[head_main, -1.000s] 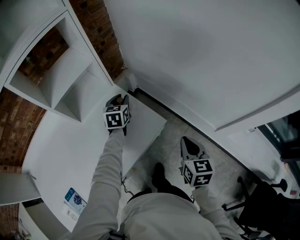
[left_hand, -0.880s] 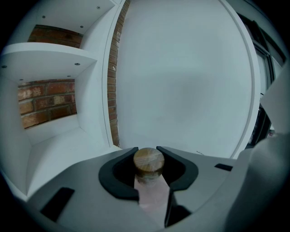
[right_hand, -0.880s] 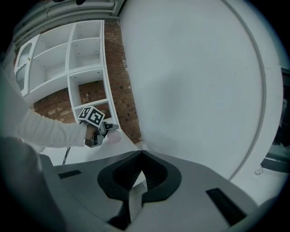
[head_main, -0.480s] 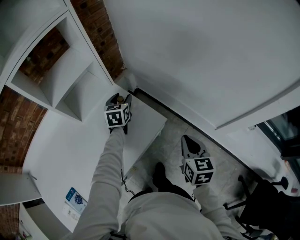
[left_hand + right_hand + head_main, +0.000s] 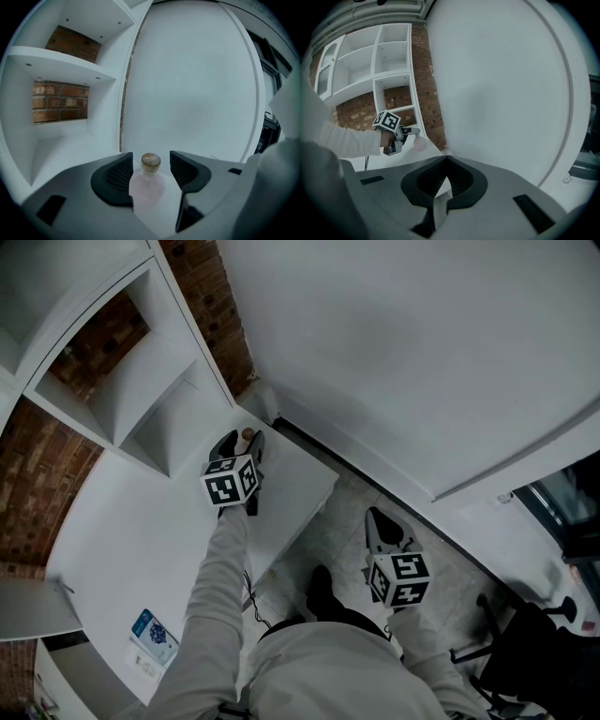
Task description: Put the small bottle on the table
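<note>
The small bottle (image 5: 149,183) is pale pink glass with a cork stopper and stands upright on the white table (image 5: 131,540), near its far corner by the wall. My left gripper (image 5: 151,162) is around it, and its jaws are opening. The bottle stands between the two pads, which are apart from its neck. From above, the cork of the bottle (image 5: 247,436) shows just beyond my left gripper (image 5: 238,442). My right gripper (image 5: 381,521) hangs over the floor to the right of the table; it (image 5: 446,160) is shut with nothing in it. The bottle (image 5: 420,144) also shows far off in the right gripper view.
A white shelf unit (image 5: 122,381) with a brick back stands at the table's far left. A blue booklet (image 5: 150,637) lies near the table's near edge. A white wall (image 5: 422,352) runs along the right, and a dark office chair (image 5: 525,652) stands on the floor at lower right.
My left gripper's jaws have spread apart around the bottle, and the cork now shows more plainly beyond them. The right gripper has stayed in place.
</note>
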The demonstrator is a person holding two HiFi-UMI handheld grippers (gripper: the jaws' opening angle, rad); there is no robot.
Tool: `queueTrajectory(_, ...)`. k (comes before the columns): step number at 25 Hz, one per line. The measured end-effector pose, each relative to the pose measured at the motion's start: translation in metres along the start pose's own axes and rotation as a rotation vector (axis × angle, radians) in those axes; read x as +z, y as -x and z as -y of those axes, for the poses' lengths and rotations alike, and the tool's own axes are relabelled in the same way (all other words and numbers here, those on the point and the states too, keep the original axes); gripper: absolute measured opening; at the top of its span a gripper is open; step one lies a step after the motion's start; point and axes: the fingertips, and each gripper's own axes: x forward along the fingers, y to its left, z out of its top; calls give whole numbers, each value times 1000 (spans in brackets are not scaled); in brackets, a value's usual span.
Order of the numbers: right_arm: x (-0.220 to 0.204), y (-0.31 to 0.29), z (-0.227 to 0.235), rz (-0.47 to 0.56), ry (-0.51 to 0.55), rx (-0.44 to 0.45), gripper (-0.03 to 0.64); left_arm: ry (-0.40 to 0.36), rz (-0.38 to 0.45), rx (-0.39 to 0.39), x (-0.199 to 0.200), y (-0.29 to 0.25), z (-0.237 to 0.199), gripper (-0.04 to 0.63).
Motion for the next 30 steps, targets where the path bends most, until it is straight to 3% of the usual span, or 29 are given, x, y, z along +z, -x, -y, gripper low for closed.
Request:
queueTrajectory(6,7,-1,-13,17,22,28,28,-26,23,-13,5,32,4,240)
queueTrajectory(14,15,2,-39,45,49,59,28,-48,63,-18,4,81,9,107)
queueTrajectory(30,25,8,-83,76,96,128,28,-77,76,-38,-17,174,19,41)
